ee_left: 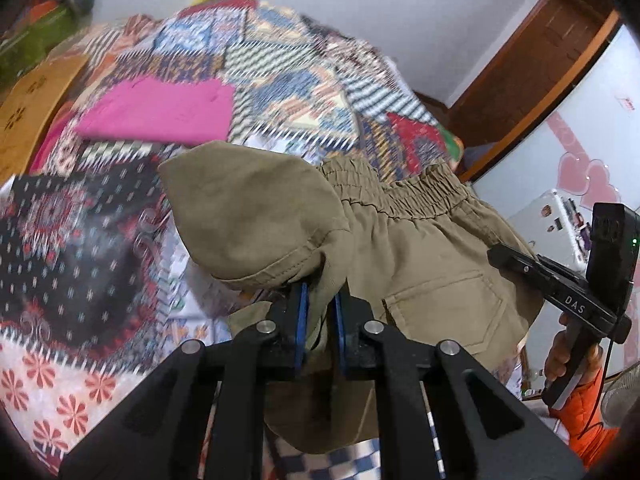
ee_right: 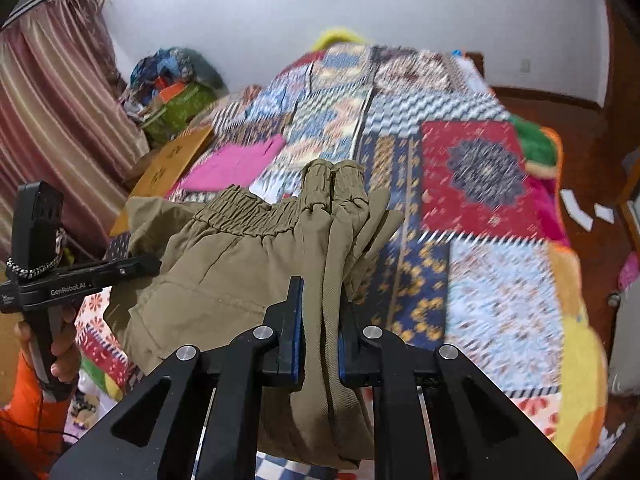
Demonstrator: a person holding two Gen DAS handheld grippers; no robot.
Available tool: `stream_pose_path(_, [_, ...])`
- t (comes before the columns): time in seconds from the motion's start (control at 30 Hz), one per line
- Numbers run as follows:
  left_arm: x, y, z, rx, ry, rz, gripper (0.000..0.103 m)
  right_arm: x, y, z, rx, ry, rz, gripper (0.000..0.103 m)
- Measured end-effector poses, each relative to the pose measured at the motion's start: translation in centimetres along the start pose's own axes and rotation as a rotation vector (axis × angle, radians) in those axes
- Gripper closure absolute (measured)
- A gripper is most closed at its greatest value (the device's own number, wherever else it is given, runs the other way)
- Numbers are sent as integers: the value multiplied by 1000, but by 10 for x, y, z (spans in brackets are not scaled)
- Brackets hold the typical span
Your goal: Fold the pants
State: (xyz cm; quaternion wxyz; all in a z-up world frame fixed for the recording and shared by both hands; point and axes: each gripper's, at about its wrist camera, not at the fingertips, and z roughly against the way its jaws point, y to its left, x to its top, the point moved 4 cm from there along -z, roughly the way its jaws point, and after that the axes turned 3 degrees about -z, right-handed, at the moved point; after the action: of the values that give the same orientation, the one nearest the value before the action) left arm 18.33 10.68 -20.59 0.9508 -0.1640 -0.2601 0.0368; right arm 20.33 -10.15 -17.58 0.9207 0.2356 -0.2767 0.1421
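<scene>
Left wrist view: the left gripper (ee_left: 320, 312) is clamped on khaki pants (ee_left: 420, 264), lifted over the patchwork quilt (ee_left: 280, 92). The right gripper (ee_right: 318, 320) pinches their bunched waistband end. "DAS" marks the right gripper's body; "GenRobot.AI" marks the left's. Beyond lie a pink cloth (ee_left: 160, 110), a striped curtain (ee_right: 52, 100) and a white wall (ee_right: 440, 8).

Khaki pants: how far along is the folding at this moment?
Done: a pink garment lies folded on the quilt. In hand: the left gripper and right gripper each pinch bunched khaki pants, lifted. Left: every fold and laying them down.
</scene>
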Motion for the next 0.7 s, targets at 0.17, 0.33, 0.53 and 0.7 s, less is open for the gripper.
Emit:
stream_pose_path(0.17, [-15,22,-1,-32,6,79,92,-10,6,-15,-1,28,6,92])
stream_pose_path(0.33, [-17,21,-9,-15,19,68,86,-7,4,-16,-4,41,9,89])
stream_pose_path(0.53, [-22,23,-24,-38,64,74,63,-11,1,-19,-3,63,-7,84])
stream_pose_path(0.7, [-18,17,-21,-17,31,39,83,-9,5,-16,-6,43,12,89])
